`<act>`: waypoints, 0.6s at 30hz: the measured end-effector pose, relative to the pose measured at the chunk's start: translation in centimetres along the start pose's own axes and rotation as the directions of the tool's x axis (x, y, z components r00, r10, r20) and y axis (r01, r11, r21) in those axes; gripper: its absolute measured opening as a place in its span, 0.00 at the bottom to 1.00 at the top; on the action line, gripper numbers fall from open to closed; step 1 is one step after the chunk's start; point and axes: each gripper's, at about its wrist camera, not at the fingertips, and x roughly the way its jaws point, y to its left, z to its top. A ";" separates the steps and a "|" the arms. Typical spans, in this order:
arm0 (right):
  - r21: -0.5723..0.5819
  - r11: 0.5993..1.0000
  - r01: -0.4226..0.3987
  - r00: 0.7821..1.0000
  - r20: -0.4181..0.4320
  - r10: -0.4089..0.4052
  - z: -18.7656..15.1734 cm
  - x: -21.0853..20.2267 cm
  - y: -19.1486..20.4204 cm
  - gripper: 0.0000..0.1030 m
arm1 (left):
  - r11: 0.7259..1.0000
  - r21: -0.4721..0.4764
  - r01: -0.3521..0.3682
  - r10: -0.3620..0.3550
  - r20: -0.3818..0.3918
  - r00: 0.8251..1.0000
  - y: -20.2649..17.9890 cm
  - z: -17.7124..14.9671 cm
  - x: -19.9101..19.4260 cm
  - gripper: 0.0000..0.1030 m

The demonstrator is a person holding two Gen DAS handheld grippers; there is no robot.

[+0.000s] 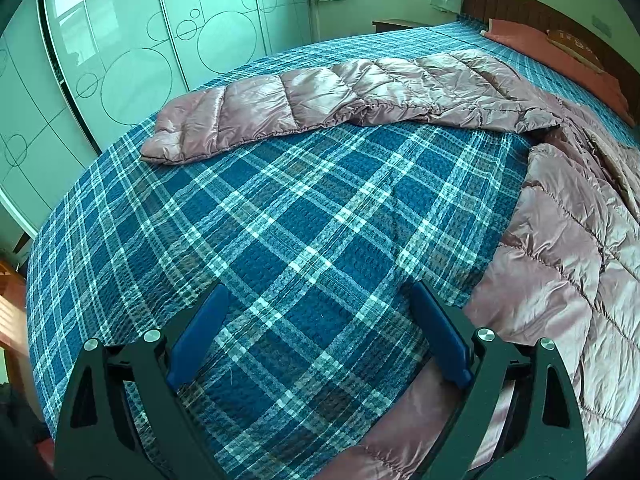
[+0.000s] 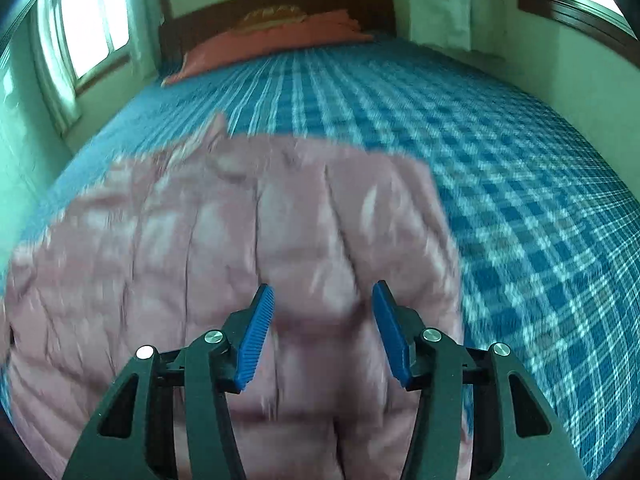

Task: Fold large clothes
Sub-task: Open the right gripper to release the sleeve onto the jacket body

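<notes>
Hovering spread over the jacket [image 2: 240,240], our right gripper [image 2: 323,328] sits nearer (left gripper [image 1: 320,336] gapes above plaid).

Glossy quilted jacket [image 1: 400,88], textured woven plaid bedspread [image 1: 280,220], glossy wardrobe doors [image 1: 120,52]

1. I am in a home bedroom: a wide bed [image 1: 280,208] under a blue plaid cover fills my view.
2. Pillows [image 2: 276,36] lie against a dark wooden headboard [image 2: 280,0].
3. A sliding-door wardrobe [image 1: 120,48] and curtained windows [image 2: 88,20] line the walls.
</notes>
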 end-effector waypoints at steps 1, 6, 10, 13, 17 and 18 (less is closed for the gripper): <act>0.007 1.000 0.004 1.000 0.000 -0.004 0.6 0.4 -0.1 0.50 | 1.000 0.000 0.000 0.000 0.000 1.000 -0.1 0.0 -0.2 0.90; -0.030 0.998 0.055 0.997 -0.058 -0.057 1.3 3.8 0.6 0.52 | 1.000 -0.001 0.002 -0.002 -0.001 1.000 -0.1 0.0 -0.1 0.91; 0.007 1.000 0.004 1.000 -0.003 -0.004 -0.3 -0.2 0.8 0.52 | 1.000 -0.002 0.000 0.000 0.001 1.000 -0.2 0.0 0.1 0.92; -0.010 1.000 -0.012 1.000 -0.008 0.012 -2.6 -0.8 1.6 0.52 | 1.000 -0.001 0.001 -0.001 0.000 1.000 -0.2 0.0 0.0 0.92; -0.042 0.999 0.018 1.000 -0.002 -0.018 -4.1 0.5 2.2 0.53 | 1.000 -0.011 0.014 -0.014 -0.005 1.000 -0.1 -0.1 0.1 0.92; -0.045 0.999 0.022 1.000 -0.002 -0.022 -4.0 0.6 2.2 0.53 | 1.000 -0.015 0.019 -0.019 -0.007 1.000 0.1 0.0 0.2 0.92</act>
